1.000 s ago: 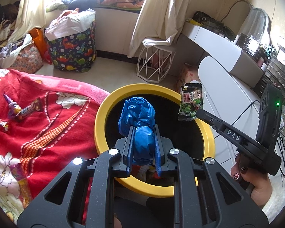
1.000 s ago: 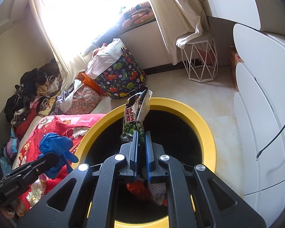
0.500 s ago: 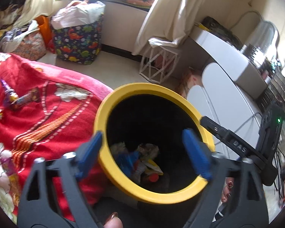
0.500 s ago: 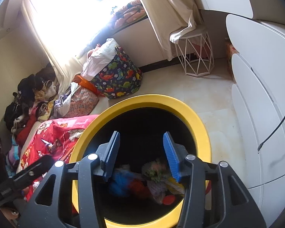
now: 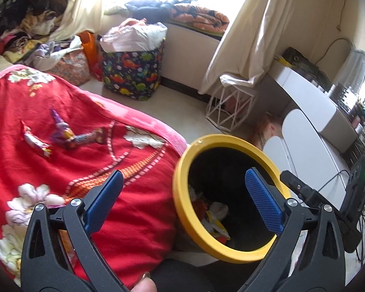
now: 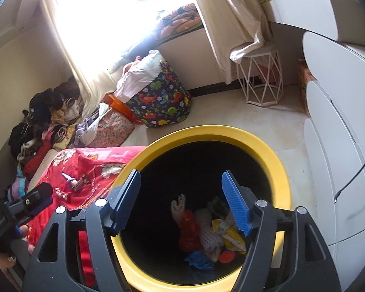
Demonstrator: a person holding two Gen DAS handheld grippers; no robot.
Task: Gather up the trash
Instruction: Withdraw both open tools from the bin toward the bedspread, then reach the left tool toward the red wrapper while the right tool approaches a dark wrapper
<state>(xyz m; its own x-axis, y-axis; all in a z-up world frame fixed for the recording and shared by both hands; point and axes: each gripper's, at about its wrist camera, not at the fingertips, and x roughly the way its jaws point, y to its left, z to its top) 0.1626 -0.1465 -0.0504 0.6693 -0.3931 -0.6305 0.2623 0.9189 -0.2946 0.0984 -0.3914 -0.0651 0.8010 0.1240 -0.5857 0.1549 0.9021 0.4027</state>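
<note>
Yellow-rimmed bin [image 6: 267, 150] under spread right gripper [image 6: 182, 197]; trash [image 6: 206, 233] inside.

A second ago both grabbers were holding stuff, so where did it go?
Both let go. The left gripper dropped its blue wad and the right gripper its green snack packet into the yellow-rimmed bin; both now open. The left has swung toward the red blanket, where the candy wrappers stayed.
</note>
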